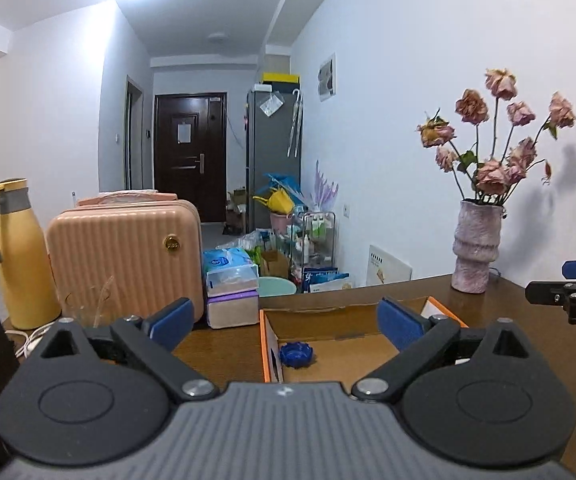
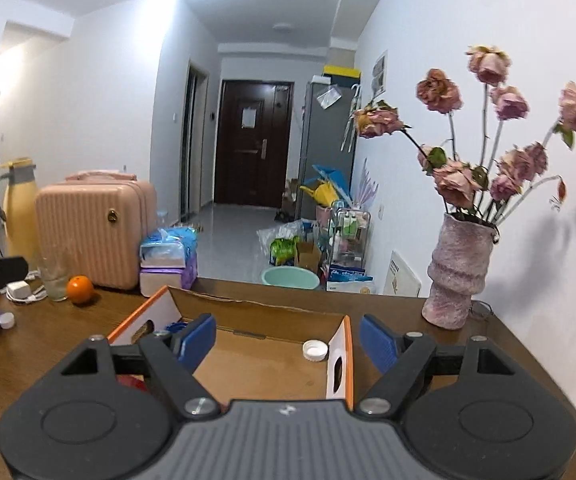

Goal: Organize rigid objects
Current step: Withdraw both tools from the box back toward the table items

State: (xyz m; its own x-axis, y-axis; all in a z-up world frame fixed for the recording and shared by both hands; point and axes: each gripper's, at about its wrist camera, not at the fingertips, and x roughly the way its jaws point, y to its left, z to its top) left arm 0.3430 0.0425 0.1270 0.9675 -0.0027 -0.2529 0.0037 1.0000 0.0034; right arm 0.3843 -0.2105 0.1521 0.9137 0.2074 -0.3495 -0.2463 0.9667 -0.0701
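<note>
2 grippers are seen above a brown wooden table (image 2: pixel 48 344), each with its blue-padded fingers spread wide and nothing held between them. The left gripper (image 1: pixel 284 322) is raised over the near left part of an open cardboard box (image 1: pixel 327 346) with orange edging; a blue cap (image 1: pixel 296 354) is seen lying on the box floor near its left wall. The right gripper (image 2: pixel 288 342) is held over the box's right end, where a white cap (image 2: pixel 314 350) rests on the floor just beside the right wall. Another white cap (image 2: pixel 6 320) lies on the table, well left of the box. Behind the box an orange (image 2: pixel 80 289), a glass (image 2: pixel 54 278), a pink case (image 2: pixel 88 232) and a vase (image 2: pixel 457 272) of dried roses are seen.
</note>
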